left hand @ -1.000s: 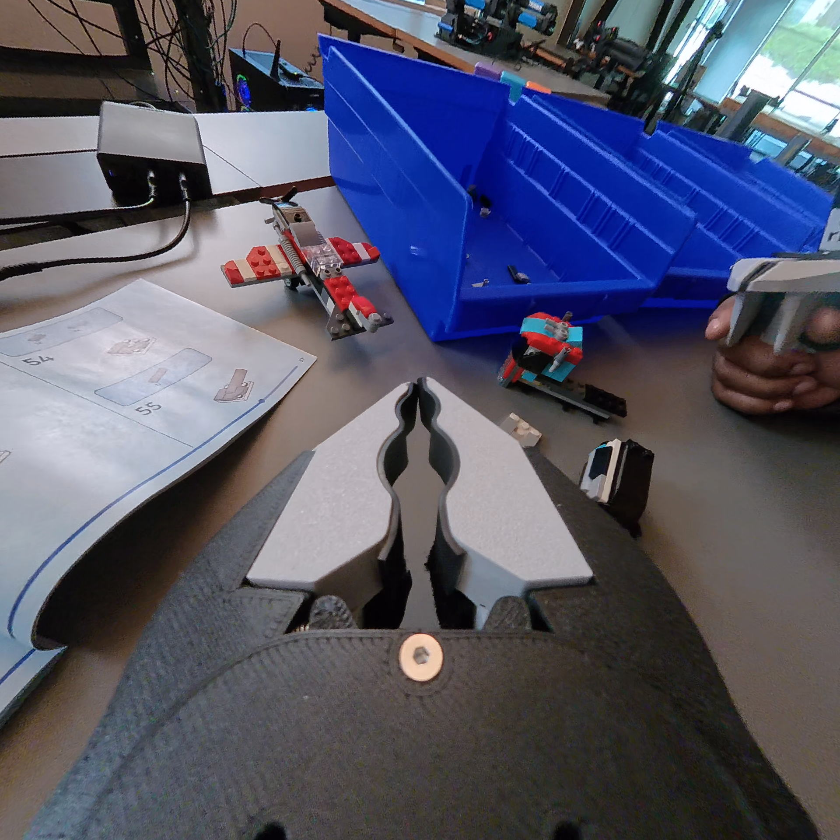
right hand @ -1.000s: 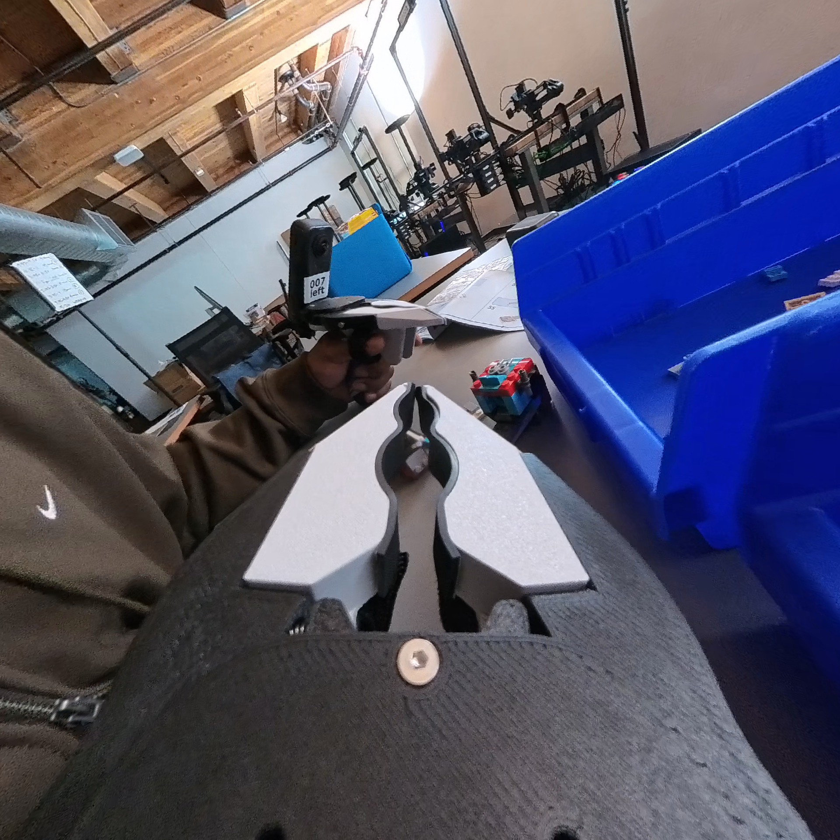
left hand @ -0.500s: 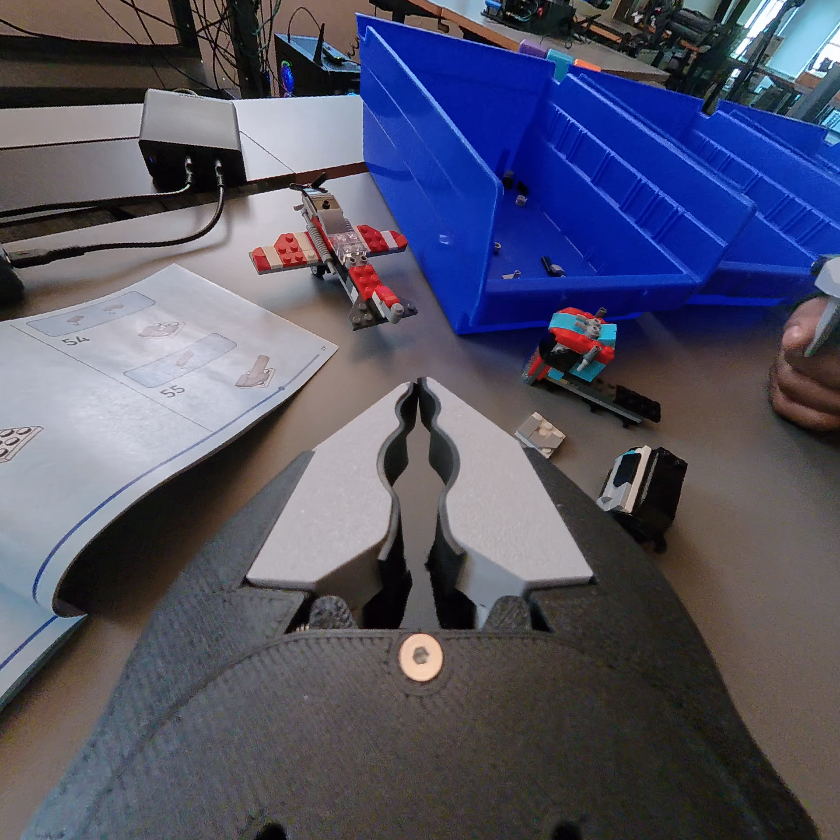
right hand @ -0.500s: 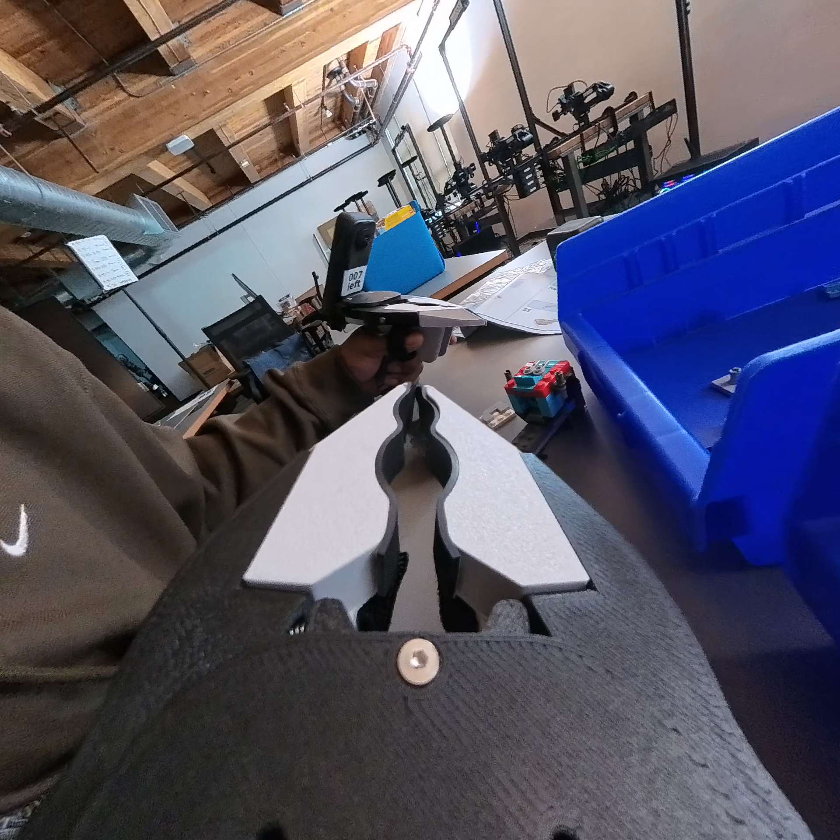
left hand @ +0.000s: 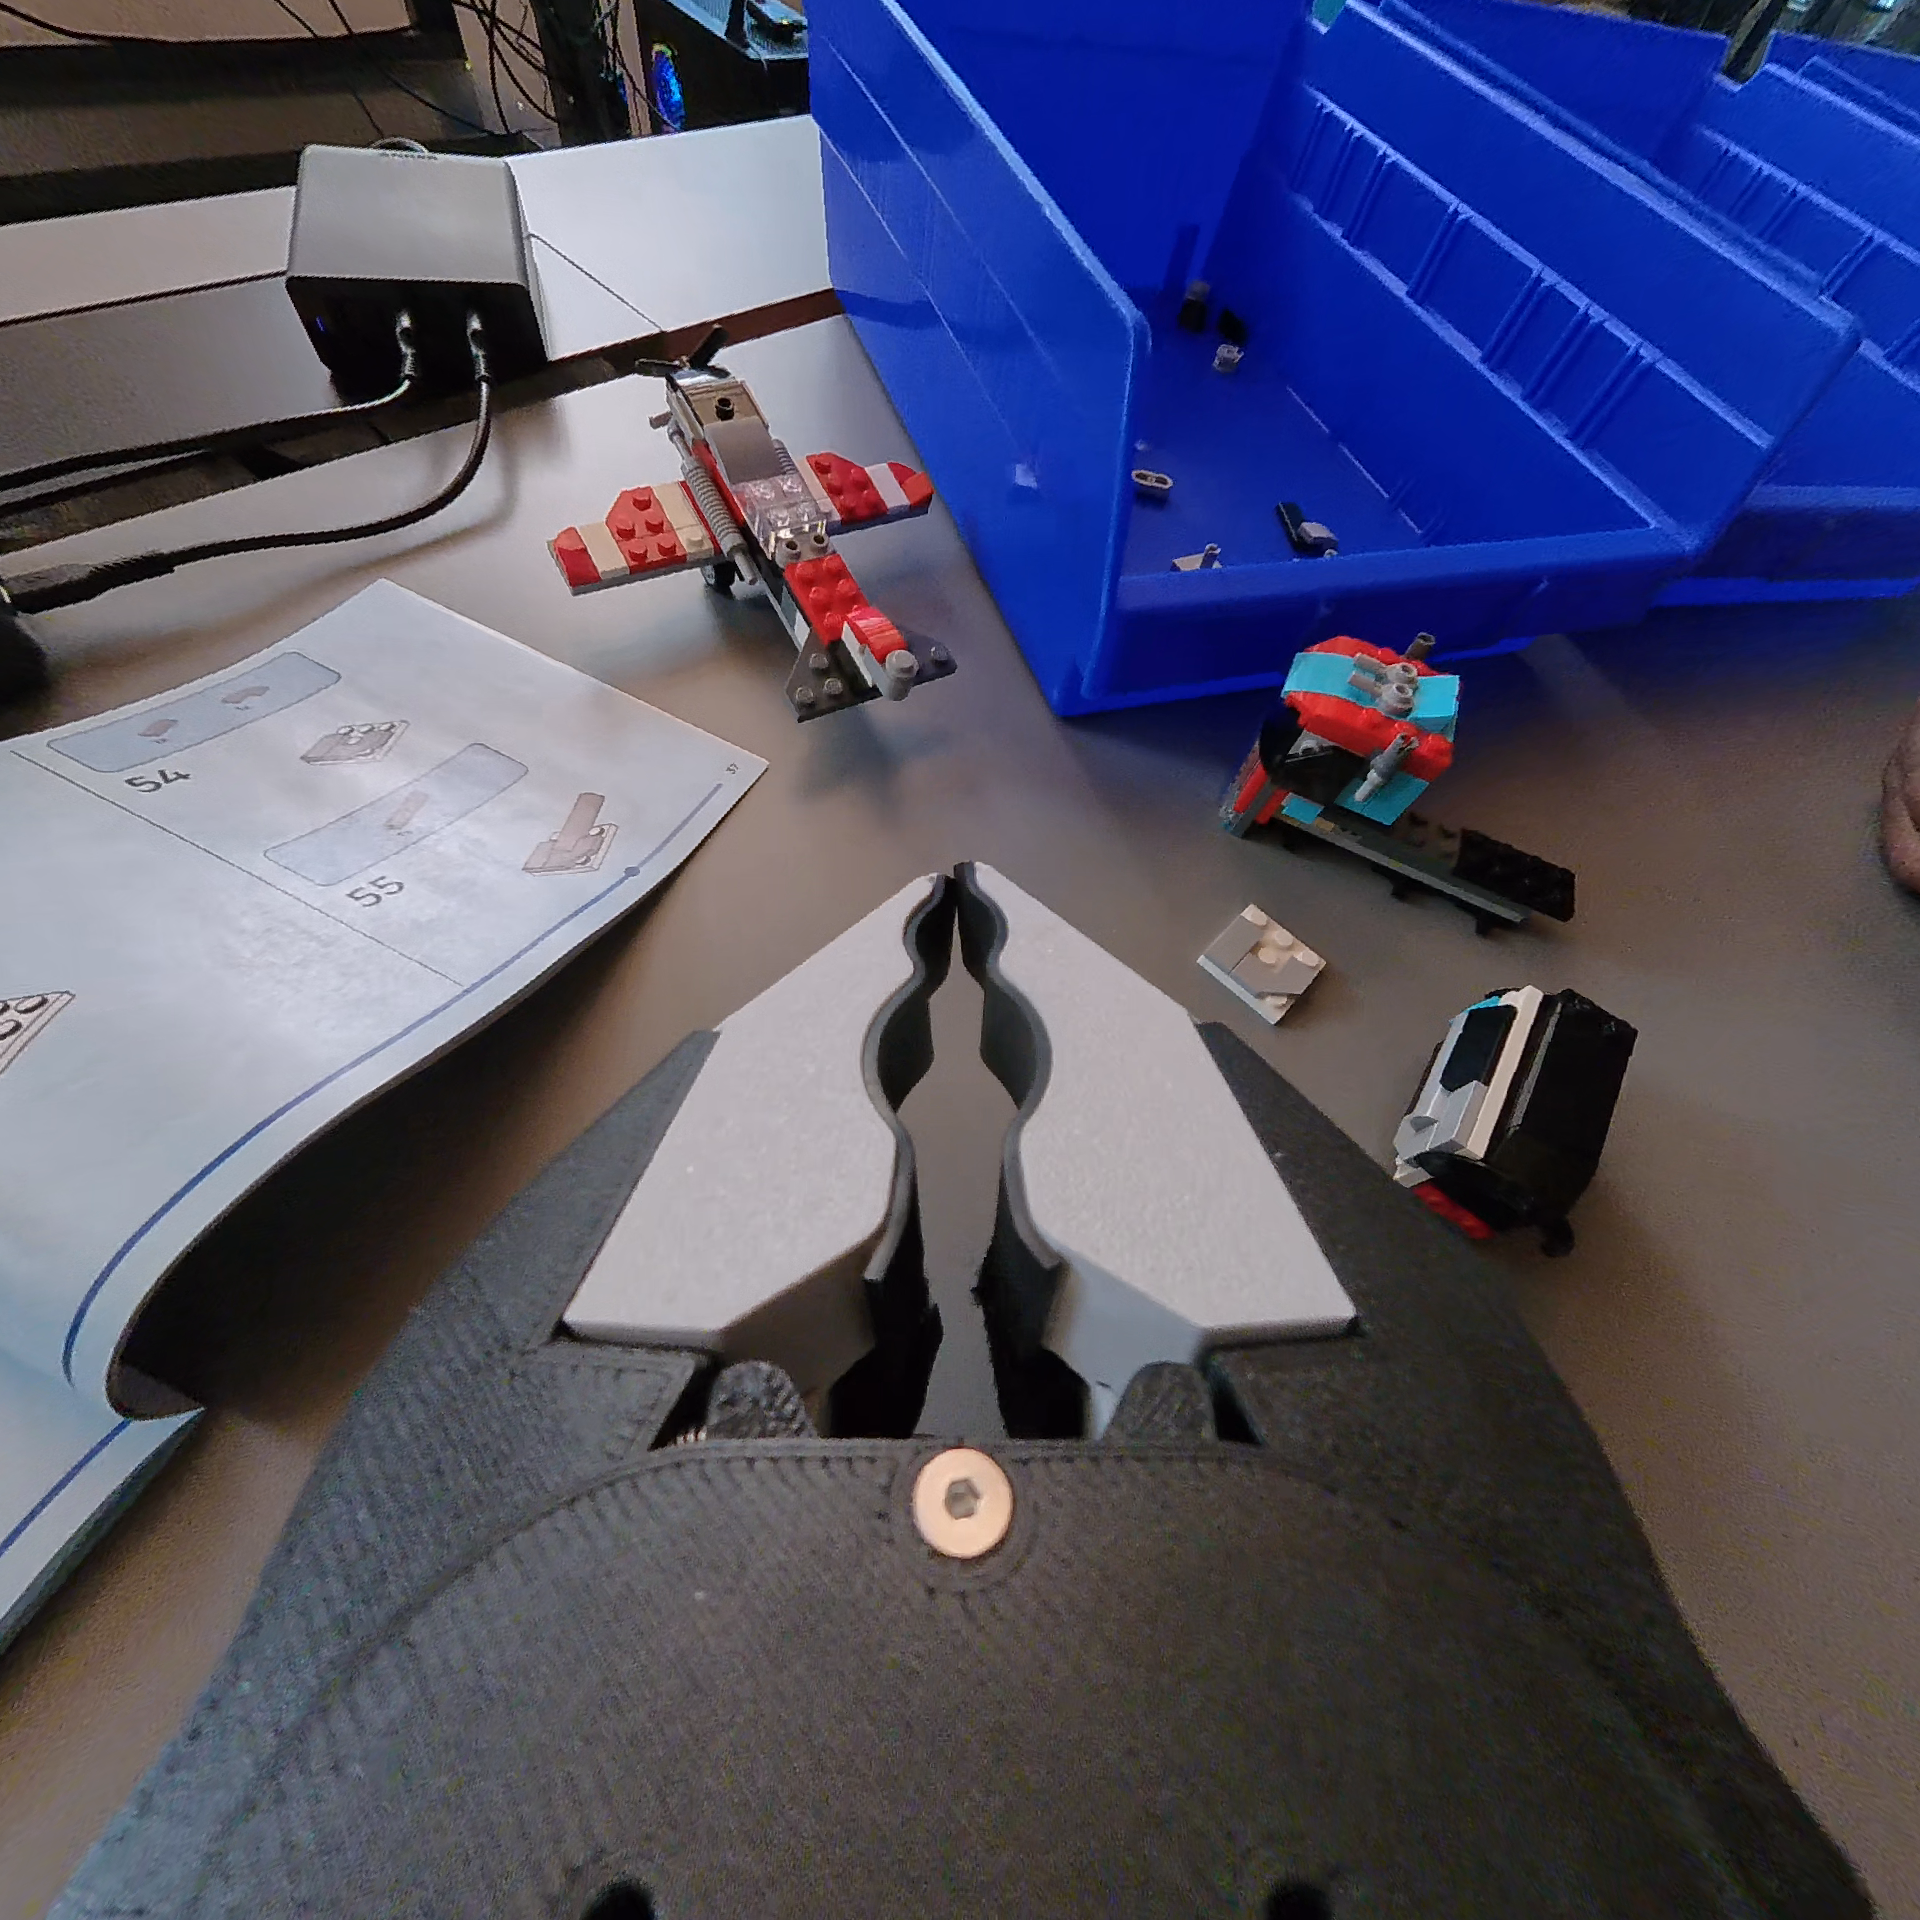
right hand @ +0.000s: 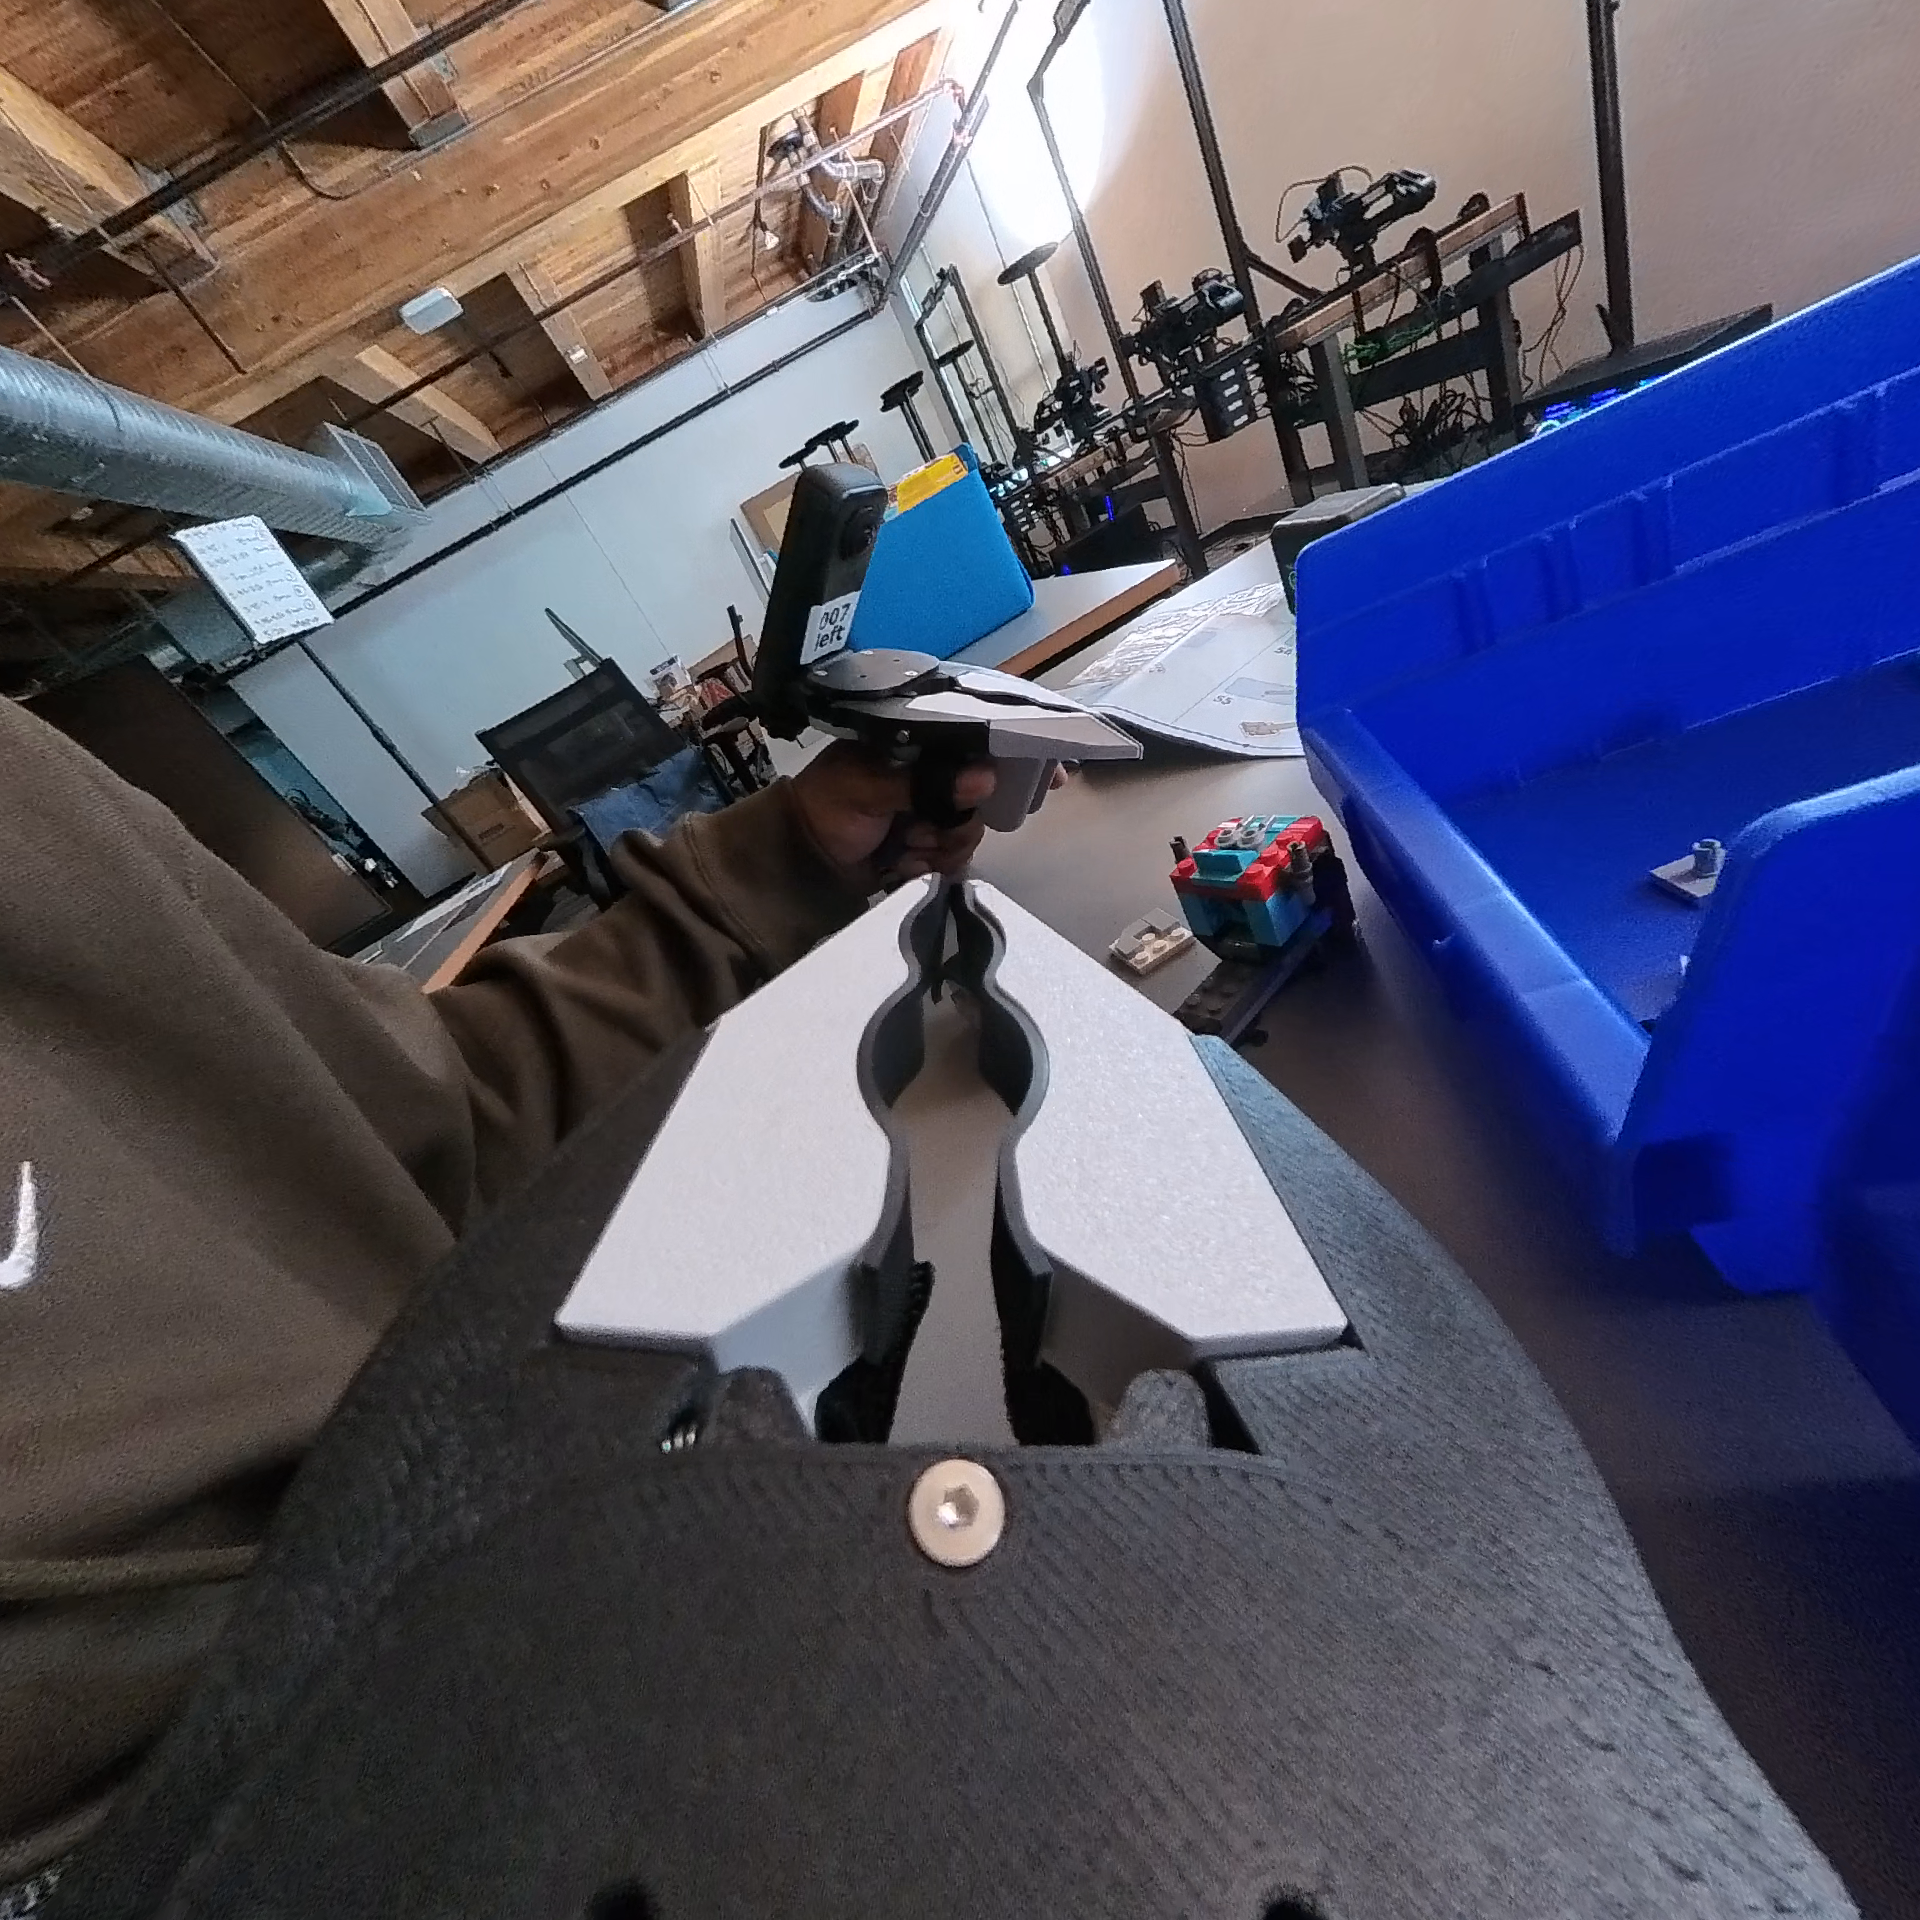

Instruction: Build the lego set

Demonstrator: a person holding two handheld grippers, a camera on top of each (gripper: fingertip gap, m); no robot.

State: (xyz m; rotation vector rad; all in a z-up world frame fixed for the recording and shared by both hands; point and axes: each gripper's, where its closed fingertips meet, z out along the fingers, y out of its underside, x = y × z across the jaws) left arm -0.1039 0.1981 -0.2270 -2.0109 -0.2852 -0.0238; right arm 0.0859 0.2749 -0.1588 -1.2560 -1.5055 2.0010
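Hovering over a matte grey surface (left hand: 935, 790), I hold my left gripper (left hand: 956, 883) with its jaws pressed together on nothing, the tips poised just above the bare top between an open instruction booklet (left hand: 312, 883) on one side and a small grey plate piece (left hand: 1260, 961) on the other. Beyond them stand a red-and-white brick plane (left hand: 748, 530), a red-and-teal brick build (left hand: 1351, 738) on a black strip, and a black-and-white brick block (left hand: 1507, 1112), all loose on the top. A row of blue bins (left hand: 1299, 364) lines the far edge, a few tiny parts scattered inside the nearest. A black box (left hand: 416, 270) with cables sits farther back. My right gripper (right hand: 951, 894) is likewise closed, with nothing between its jaws, raised and angled toward the room: wooden ceiling beams (right hand: 468, 156), a silver duct (right hand: 156, 447), and benches with equipment (right hand: 1351, 312) along the wall.
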